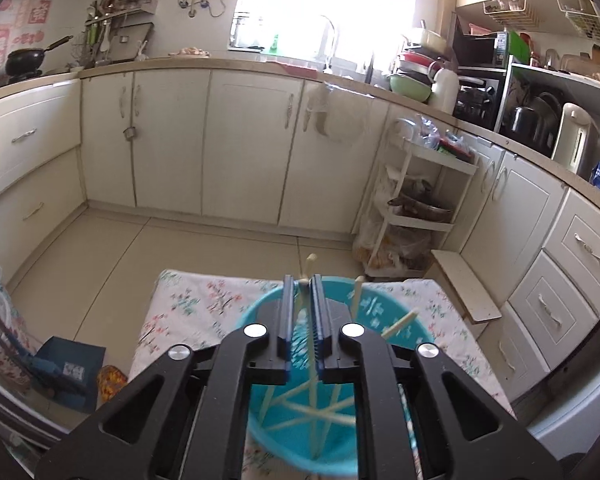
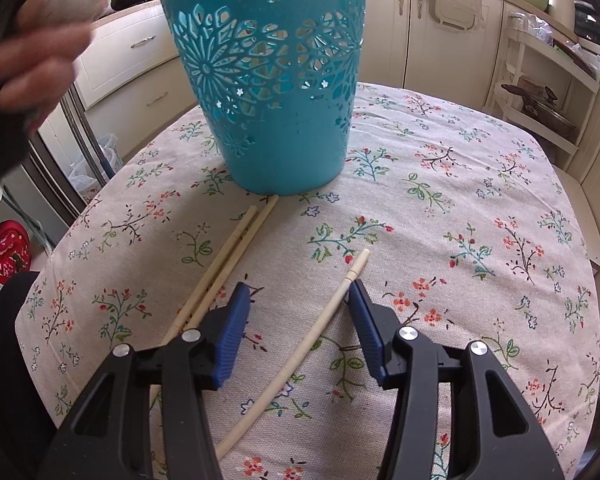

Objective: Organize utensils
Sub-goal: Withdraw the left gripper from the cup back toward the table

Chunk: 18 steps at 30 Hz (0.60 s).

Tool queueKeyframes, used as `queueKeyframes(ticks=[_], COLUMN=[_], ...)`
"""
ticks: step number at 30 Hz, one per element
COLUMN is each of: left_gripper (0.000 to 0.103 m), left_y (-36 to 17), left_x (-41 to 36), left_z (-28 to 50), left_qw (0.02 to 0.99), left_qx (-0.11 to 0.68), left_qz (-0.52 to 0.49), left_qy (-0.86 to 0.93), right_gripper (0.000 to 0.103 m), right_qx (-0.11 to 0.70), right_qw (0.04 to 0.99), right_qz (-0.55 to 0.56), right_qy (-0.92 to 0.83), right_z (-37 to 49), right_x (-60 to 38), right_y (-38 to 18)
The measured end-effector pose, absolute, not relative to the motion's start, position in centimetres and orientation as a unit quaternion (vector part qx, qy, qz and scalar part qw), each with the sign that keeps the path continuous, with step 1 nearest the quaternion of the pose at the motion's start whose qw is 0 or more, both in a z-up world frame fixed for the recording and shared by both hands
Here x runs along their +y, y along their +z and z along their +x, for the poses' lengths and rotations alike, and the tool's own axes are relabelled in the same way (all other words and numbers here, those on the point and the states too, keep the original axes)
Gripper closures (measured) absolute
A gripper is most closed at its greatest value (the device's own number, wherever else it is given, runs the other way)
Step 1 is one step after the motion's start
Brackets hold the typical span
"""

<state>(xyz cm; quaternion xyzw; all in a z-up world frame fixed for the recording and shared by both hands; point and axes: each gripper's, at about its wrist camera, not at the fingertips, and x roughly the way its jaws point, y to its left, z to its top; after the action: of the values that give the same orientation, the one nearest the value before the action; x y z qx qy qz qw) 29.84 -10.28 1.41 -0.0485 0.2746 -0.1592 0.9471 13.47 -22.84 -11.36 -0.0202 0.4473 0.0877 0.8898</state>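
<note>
L gripper hangs over the teal basket, pads nearly together, pinching one chopstick upright above several already inside. R gripper sits low on the floral tablecloth, jaws spread around a lone chopstick; a pair lies just beside. Risk: off-centre grip w/ stick near R pad, so closing may roll it away.

My teal cut-out basket stands upright on the table, several pale chopsticks crisscrossed inside it. Two chopsticks lie side by side just before its base, touching it; a single chopstick lies apart, to their right.
</note>
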Motion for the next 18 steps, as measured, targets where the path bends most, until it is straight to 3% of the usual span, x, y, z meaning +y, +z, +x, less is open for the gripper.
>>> queueKeyframes(ticks=[1, 3, 6, 12, 18], left_gripper=[0.083, 0.058, 0.045, 0.041, 0.04], left_y=[1.3, 1.0, -0.8, -7.3, -10.6], left_x=[-9.4, -7.2, -4.0, -1.3, -1.7], left_z=[29.1, 27.3, 24.5, 22.6, 22.2], left_qw=[0.949, 0.955, 0.957, 0.933, 0.919], left_qx=[0.273, 0.263, 0.263, 0.342, 0.375], left_qz=[-0.054, -0.07, -0.094, -0.101, -0.105], left_qy=[-0.148, -0.117, -0.075, -0.046, -0.061], right_gripper=[0.052, 0.052, 0.052, 0.056, 0.077], right_qx=[0.447, 0.446, 0.447, 0.445, 0.448], right_qw=[0.89, 0.89, 0.889, 0.891, 0.893], right_qz=[-0.015, 0.0, 0.036, 0.053, 0.009], right_qy=[0.089, 0.093, 0.089, 0.069, 0.046], right_z=[13.5, 13.5, 13.5, 13.1, 13.4], right_x=[-23.0, -23.5, -24.6, -24.8, -24.5], right_y=[-11.3, -11.3, -11.1, -11.0, -11.1])
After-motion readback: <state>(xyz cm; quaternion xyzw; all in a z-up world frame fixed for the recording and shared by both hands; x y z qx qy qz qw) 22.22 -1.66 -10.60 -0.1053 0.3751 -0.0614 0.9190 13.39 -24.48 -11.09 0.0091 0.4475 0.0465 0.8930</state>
